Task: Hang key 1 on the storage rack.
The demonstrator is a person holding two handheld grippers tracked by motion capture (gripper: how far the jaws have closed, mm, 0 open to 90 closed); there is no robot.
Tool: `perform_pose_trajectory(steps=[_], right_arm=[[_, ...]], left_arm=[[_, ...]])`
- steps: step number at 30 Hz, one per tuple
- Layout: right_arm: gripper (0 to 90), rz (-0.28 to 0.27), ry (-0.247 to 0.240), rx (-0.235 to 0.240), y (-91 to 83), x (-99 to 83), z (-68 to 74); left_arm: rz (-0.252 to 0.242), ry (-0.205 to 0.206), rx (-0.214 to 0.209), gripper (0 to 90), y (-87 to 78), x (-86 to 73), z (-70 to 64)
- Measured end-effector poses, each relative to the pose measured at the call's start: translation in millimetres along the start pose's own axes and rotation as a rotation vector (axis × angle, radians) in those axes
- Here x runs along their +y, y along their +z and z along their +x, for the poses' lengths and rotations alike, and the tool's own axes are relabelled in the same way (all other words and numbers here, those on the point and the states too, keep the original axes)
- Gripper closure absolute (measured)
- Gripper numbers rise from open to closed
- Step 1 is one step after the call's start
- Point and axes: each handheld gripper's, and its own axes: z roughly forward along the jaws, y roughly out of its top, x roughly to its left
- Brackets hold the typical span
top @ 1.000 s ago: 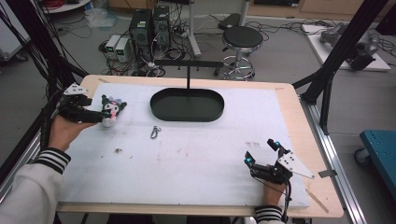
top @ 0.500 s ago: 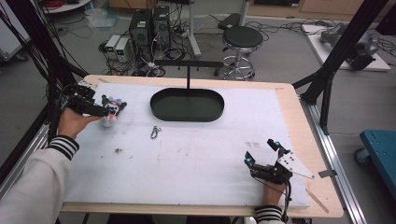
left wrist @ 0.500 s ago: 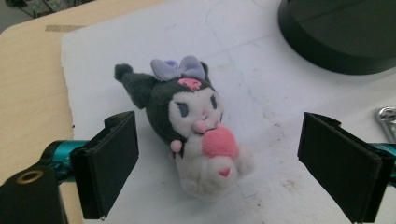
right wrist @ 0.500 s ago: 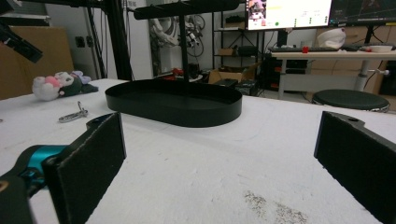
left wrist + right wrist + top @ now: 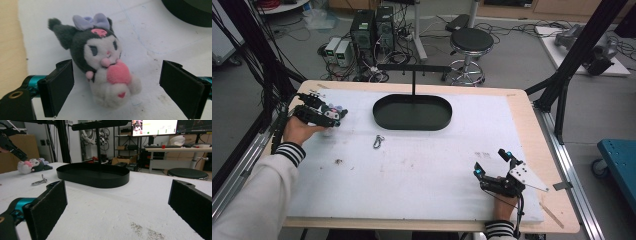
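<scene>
Since a second earlier, the left hand-held gripper (image 5: 116, 87) had moved farther from the black oval tray (image 5: 412, 112) and settled over the plush toy (image 5: 100, 60), which lay on the white worktop (image 5: 422, 165) well left of that tray. Its jaws stood spread, one on each side of the toy, touching nothing; a grasp looked imminent. The right hand-held gripper (image 5: 492, 165), also spread, rested unmoved near the worktop's front edge, far from the tray, forearm low.
</scene>
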Motion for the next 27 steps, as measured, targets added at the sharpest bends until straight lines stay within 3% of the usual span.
perform_pose_trajectory(steps=[12,27], right_arm=[[1.3,-0.002,0.005,0.000,0.0,0.0,-0.1],[1.3,-0.001,0.006,0.002,-0.1,0.0,-0.3]], left_arm=[[0.069,0.010,0.033,13.9,11.1,-0.9,0.6],[0.139,-0.017,0.021,14.1,24.4,-2.5,1.2]])
